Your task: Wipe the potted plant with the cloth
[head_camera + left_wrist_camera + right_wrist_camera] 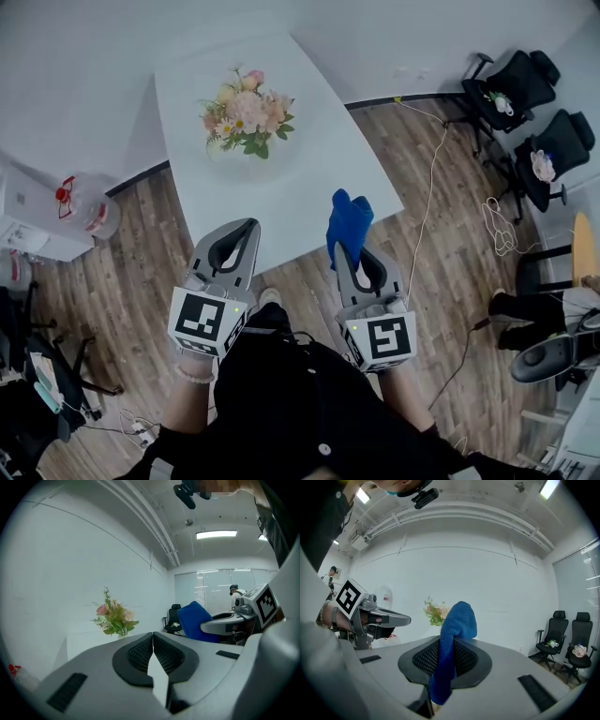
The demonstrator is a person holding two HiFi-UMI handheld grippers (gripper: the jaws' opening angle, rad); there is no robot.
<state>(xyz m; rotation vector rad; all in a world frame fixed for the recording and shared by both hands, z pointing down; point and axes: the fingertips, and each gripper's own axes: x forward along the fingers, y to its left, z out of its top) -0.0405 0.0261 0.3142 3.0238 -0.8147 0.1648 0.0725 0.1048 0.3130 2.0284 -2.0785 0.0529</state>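
One tabletop point(309, 187) carries one potted plant point(247, 117). Off its near edge are two claws, left claw point(249, 225) and right claw point(343, 249), and one blue cloth point(349, 217). To its right stand two black office chairs point(520, 84); to its left, one water jug point(89, 208).

- The potted plant point(247, 122), pink, cream and white flowers among green leaves, stands upright on the far part of a white table point(319, 159).
- The cloth point(350, 221), bright blue and bunched, is pinched in the right gripper point(348, 251), well apart from the plant.
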